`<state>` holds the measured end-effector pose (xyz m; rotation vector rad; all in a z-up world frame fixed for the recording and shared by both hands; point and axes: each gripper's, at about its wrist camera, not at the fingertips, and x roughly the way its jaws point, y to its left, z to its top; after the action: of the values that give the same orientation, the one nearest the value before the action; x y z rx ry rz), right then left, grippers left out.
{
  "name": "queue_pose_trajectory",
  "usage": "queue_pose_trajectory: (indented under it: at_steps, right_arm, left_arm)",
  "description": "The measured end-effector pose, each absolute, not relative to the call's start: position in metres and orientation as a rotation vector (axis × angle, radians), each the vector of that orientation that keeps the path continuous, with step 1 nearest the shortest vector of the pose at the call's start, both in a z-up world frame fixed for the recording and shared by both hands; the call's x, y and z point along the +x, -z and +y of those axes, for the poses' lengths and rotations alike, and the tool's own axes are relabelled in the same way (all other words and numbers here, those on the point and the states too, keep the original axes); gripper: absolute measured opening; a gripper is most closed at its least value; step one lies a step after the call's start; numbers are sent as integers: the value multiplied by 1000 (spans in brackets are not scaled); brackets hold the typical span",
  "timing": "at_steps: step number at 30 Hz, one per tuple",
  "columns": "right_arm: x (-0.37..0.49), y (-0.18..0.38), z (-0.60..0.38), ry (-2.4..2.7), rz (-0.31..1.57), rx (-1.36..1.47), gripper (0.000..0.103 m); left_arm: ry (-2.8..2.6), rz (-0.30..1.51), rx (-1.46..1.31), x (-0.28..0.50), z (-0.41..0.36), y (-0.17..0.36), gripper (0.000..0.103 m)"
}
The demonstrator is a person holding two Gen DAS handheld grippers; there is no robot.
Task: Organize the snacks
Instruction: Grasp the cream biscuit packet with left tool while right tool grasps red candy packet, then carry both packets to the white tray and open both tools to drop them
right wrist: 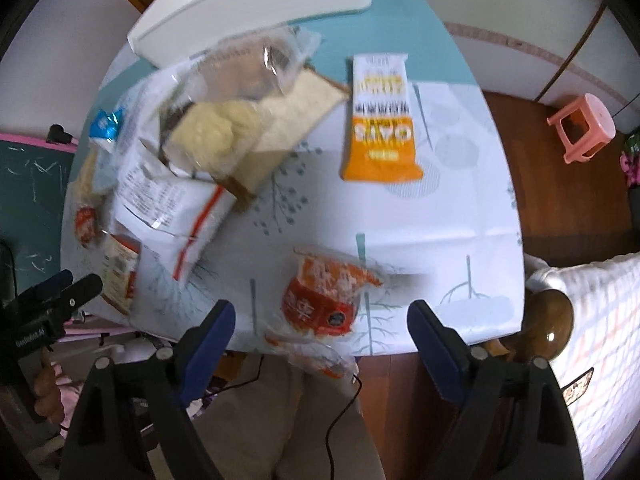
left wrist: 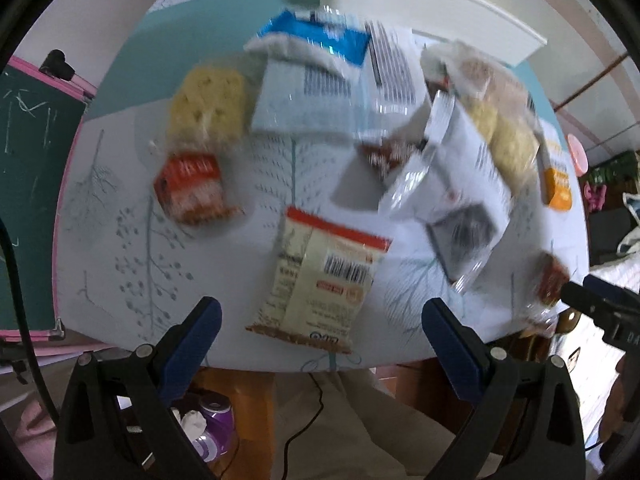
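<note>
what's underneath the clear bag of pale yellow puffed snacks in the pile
In the right wrist view, the clear bag of pale yellow puffed snacks lies on a tan, brown-edged packet and a white printed packet. Whatever lies deeper in the pile is covered.

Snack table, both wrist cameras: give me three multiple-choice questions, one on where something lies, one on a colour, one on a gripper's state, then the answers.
1. Where does the white tray sit?
A. at the table's far edge
B. on the floor
C. on the pink stool

2. What colour is the lower half of the oats packet that lies apart from the pile?
A. green
B. orange
C. purple

3. How does the right gripper stand?
A. shut on a packet
B. open, gripping nothing
C. out of view

Answers: A, the tray lies beyond the snack pile on the table. B, orange shows below the packet's white top. B, its blue pads stand wide apart either side of the red packet, not pressing on it.
</note>
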<state>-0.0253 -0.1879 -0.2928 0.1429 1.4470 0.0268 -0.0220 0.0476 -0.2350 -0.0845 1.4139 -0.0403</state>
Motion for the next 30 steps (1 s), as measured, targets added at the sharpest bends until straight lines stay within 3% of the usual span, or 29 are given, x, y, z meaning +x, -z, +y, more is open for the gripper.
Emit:
queue_pose_trajectory:
  at_steps: [6,12,18,20,23,30]
  right_arm:
    - [-28,321,-179,-12,1492,85,88]
    - [-31,337,-163,-26,1515,16,79]
    - [-34,336,-153,-46,1492,-40,55]
    - [-35,334,-154,-46,1491,-25,52]
    - [-37,334,-154,-50,1491,-18,51]
    - [-31,323,-157,-79,1485,-5,45]
  left_arm:
    - [22,1435,-81,-30,50,260,100]
    - [7,1445,-85,-31,54,279,96]
    - [0,1454,-41,-33,50,291,81]
    - [23,1439,-21,-34,46,289,62]
    - [46,1428,11,-41,41,289,47]
    - [46,1423,24,-53,37,285,46]
